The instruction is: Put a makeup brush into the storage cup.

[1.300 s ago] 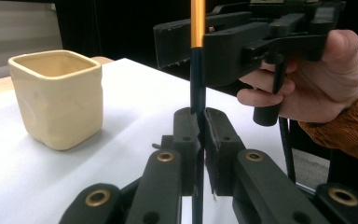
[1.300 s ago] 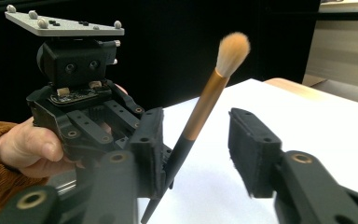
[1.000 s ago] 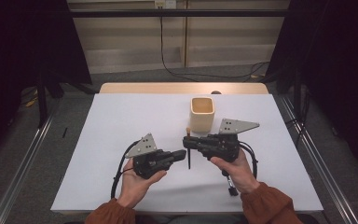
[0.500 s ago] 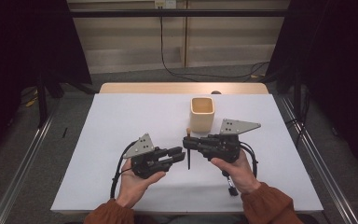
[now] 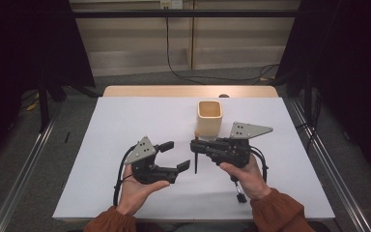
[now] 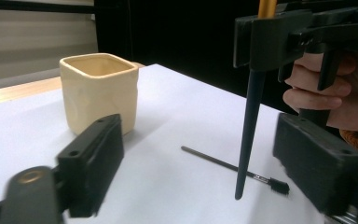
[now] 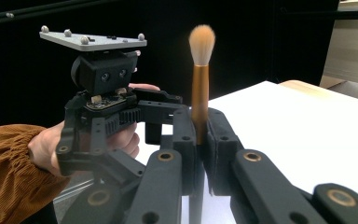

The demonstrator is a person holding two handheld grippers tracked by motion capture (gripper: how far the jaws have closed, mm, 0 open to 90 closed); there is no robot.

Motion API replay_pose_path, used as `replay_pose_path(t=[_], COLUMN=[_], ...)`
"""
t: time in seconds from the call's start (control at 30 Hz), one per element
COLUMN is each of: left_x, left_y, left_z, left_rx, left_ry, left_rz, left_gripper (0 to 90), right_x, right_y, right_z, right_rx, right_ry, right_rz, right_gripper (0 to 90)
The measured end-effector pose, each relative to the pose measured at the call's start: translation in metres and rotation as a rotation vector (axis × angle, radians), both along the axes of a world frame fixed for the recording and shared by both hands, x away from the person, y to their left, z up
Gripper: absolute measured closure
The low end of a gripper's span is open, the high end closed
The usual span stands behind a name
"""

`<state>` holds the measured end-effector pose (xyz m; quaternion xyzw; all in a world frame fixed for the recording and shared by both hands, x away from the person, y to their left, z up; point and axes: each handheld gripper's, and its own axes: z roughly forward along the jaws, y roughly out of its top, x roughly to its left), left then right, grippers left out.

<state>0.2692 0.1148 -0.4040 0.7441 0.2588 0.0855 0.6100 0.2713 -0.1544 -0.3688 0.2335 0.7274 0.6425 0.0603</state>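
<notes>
My right gripper (image 5: 196,146) clamps a brush (image 7: 200,79) upright: bristles up, dark pointed handle (image 6: 248,126) down, tip just above the table (image 5: 125,116). My left gripper (image 5: 176,154) has just been opening; its jaws stand wide with nothing pressed between them, just beside the brush and aimed at it. Cream cup (image 5: 208,117) stands behind the grippers, near the right one. A thin small brush (image 6: 233,167) lies flat on the table by the handle tip.

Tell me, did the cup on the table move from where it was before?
No. The cup stands at the same spot near the white table's far edge, just beyond the right gripper that holds the brush.
</notes>
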Motion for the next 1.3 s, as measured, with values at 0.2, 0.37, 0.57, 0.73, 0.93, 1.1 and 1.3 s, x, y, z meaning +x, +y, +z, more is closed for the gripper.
replay_pose_path(t=[0.2, 0.37, 0.57, 0.73, 0.93, 1.1, 1.3], left_x=[0.002, 0.003, -0.001, -0.003, -0.006, -0.009, -0.012], left_y=[0.017, 0.030, 0.051, 0.068, 0.082, 0.095, 0.104], left_z=[0.001, -0.001, -0.003, -0.007, -0.010, -0.013, -0.018], left_rx=[0.001, 0.039, 0.036, 0.023, 0.030, 0.047, 0.058], left_ry=[0.002, -0.001, -0.013, -0.003, -0.008, 0.000, 0.003], left_rz=[0.042, 0.058, 0.098, 0.122, 0.148, 0.182, 0.197], left_gripper=[2.5, 1.7, 1.8, 1.5, 1.4, 1.4, 1.5], right_x=[0.000, 0.001, 0.002, 0.002, 0.002, 0.004, 0.009], right_y=[-0.001, -0.004, -0.007, -0.009, -0.012, -0.016, -0.024], right_z=[0.001, 0.000, 0.001, 0.001, 0.002, 0.003, 0.004], right_rx=[0.002, -0.001, 0.000, 0.000, -0.002, 0.002, -0.001], right_ry=[-0.004, -0.005, -0.009, -0.013, -0.025, -0.024, -0.024], right_rz=[-0.005, -0.016, -0.027, -0.038, -0.042, -0.062, -0.098], right_gripper=[83.8, 83.9, 83.8, 83.8, 83.8, 83.8, 83.8])
